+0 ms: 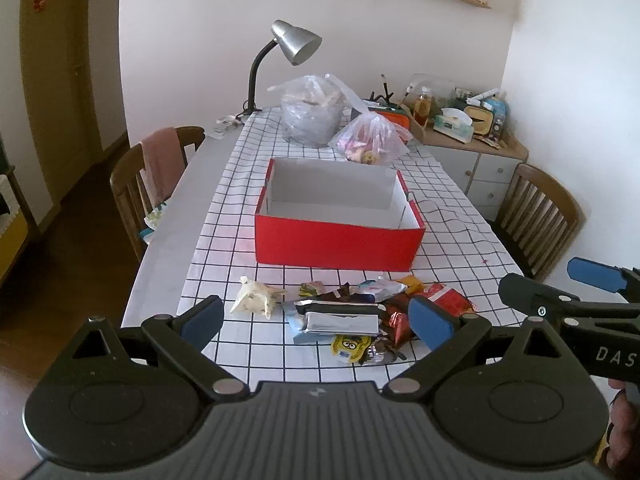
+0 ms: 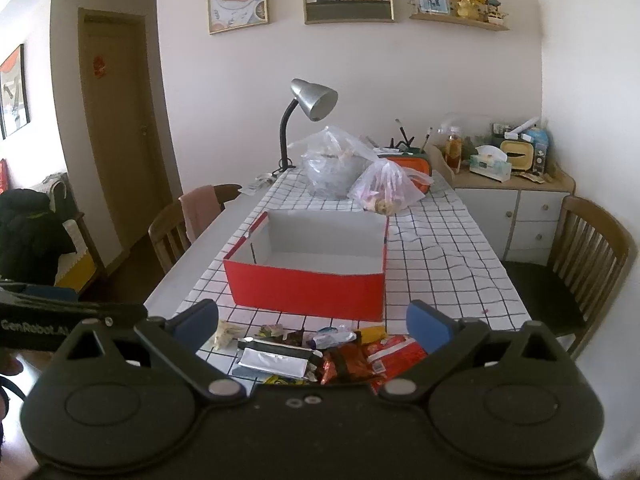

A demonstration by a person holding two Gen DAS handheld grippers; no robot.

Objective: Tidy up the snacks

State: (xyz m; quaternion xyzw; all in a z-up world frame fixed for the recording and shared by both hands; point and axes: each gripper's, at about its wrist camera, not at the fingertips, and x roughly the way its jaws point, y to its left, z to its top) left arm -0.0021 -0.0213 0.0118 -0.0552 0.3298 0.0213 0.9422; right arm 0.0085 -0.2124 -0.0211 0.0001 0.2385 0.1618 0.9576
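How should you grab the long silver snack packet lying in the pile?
Probably grip the silver packet across its narrow middle, coming down from above with the open left hand-held gripper. It lies flat and long, sideways on top of the pile, so its two long edges are likely the easiest to pinch.

Silver desk lamp (image 1: 298,42) at the table's far end, two clear plastic bags (image 1: 314,114) beside it, wooden chair (image 2: 586,264) either side.

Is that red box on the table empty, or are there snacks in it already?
Empty, as far as shows: the red box reveals only bare white walls and floor. Snacks lie in front.
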